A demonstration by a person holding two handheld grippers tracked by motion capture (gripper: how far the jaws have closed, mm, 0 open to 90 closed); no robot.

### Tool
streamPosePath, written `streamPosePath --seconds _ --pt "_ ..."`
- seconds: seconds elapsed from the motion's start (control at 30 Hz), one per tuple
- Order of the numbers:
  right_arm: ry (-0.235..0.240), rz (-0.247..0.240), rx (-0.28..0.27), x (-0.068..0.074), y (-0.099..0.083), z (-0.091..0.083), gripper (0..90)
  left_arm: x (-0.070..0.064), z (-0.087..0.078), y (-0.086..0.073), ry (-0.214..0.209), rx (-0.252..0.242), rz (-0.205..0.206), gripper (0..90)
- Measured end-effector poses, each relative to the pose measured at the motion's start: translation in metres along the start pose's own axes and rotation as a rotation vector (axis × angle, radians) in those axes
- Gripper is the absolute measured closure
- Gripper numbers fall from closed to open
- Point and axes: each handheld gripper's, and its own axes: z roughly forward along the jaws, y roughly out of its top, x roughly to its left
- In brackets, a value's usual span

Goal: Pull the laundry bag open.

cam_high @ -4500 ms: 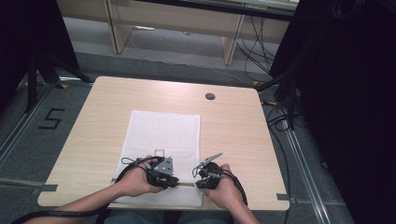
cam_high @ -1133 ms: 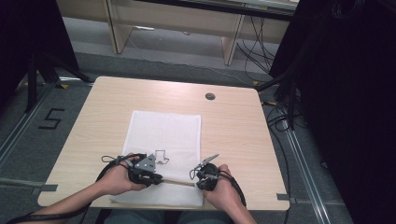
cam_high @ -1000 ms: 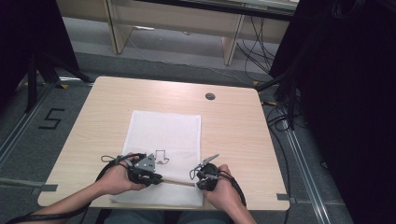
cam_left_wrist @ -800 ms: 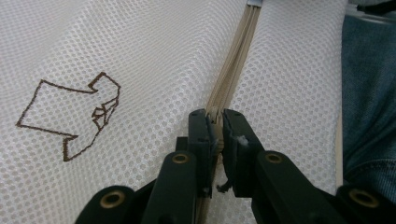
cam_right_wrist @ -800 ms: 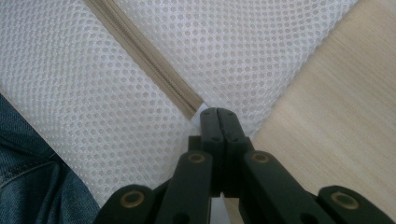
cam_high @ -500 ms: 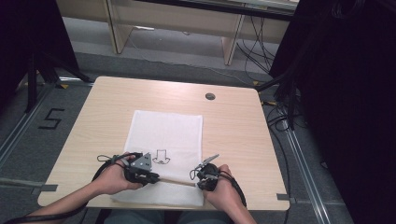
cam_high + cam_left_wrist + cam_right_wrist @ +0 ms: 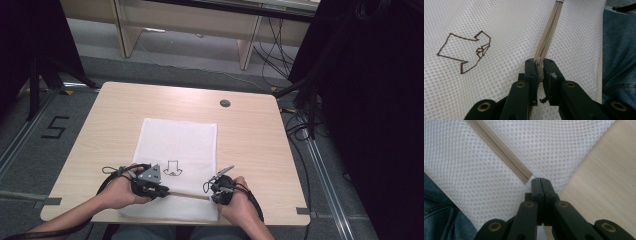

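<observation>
- White mesh bag (image 7: 180, 150) lies flat on table (image 7: 250, 135), near edge.
- Left gripper (image 7: 539, 65): jaws clamped on zipper pull (image 7: 539, 61), mid-zipper (image 7: 549, 35).
- Right gripper (image 7: 540, 182): jaws pressed together, pinching the bag's corner at zipper end.

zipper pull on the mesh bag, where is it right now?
In the left gripper view, the zipper pull sits pinched in the left gripper, near the white mesh bag's near edge; in the high view, just below the brown arrow mark.

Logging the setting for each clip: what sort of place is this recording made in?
Probably a lab or recording workspace, not a home: a plain wooden table on grey carpet, a taped number 5 on the floor, loose cables, and black curtains around it.
</observation>
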Motion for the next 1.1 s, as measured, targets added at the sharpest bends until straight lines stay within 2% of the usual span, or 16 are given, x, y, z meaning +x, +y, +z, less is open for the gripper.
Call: streamPosePath --seconds 0.07,0.17,0.4,0.43,0.5,0.53,0.57,0.6,0.7,0.73,0.8,0.87,0.9,0.97,1.0,1.1 --pt "0.000 0.009 0.003 0.001 0.000 0.000 90.0 -0.001 0.000 0.000 -0.003 -0.002 -0.001 81.7" --pt "-0.019 -0.006 0.004 0.001 0.000 0.000 90.0 0.000 0.000 0.000 -0.001 -0.001 0.000 81.6" --pt "-0.020 -0.007 0.011 0.001 0.001 0.000 90.0 0.000 0.000 0.000 0.000 0.002 0.001 81.6" --pt "-0.017 0.010 0.011 0.001 0.001 0.000 90.0 -0.001 0.001 0.000 -0.003 -0.002 -0.004 81.6" --pt "-0.009 0.007 0.016 0.001 0.001 0.000 90.0 -0.002 0.002 0.000 -0.003 0.005 0.007 81.6" --pt "0.002 -0.010 0.006 -0.002 0.002 0.000 90.0 -0.003 0.002 0.000 0.002 0.014 0.015 81.6" --pt "0.017 0.011 -0.002 -0.004 0.001 0.000 90.0 -0.003 0.003 0.000 0.009 0.021 0.020 81.6" --pt "0.019 0.057 -0.008 -0.005 0.001 -0.001 90.0 -0.003 0.003 0.000 0.009 0.021 0.020 81.6" --pt "0.004 0.048 -0.086 -0.007 0.005 -0.006 90.0 -0.002 0.003 0.001 0.015 0.024 0.022 81.6" --pt "0.004 0.048 -0.086 -0.007 0.005 -0.006 90.0 -0.002 0.003 0.001 0.015 0.024 0.022 81.6" --pt "0.033 0.064 -0.146 -0.010 0.011 -0.006 90.0 -0.002 0.004 0.001 0.013 0.024 0.021 81.6" --pt "0.049 0.068 -0.144 -0.011 0.012 -0.004 90.0 -0.001 0.004 0.001 0.016 0.032 0.030 81.6" --pt "0.060 0.107 -0.121 -0.010 0.014 -0.001 90.0 -0.001 0.004 0.002 0.016 0.030 0.030 81.6" --pt "0.075 0.098 -0.103 -0.007 0.016 0.003 90.0 -0.001 0.004 0.002 0.011 0.027 0.022 81.6" --pt "0.079 0.071 -0.115 -0.008 0.016 0.006 90.0 -0.001 0.004 0.002 0.013 0.025 0.021 81.6" --pt "0.080 0.069 -0.097 -0.005 0.016 0.008 90.0 -0.001 0.004 0.002 0.013 0.025 0.021 81.6"
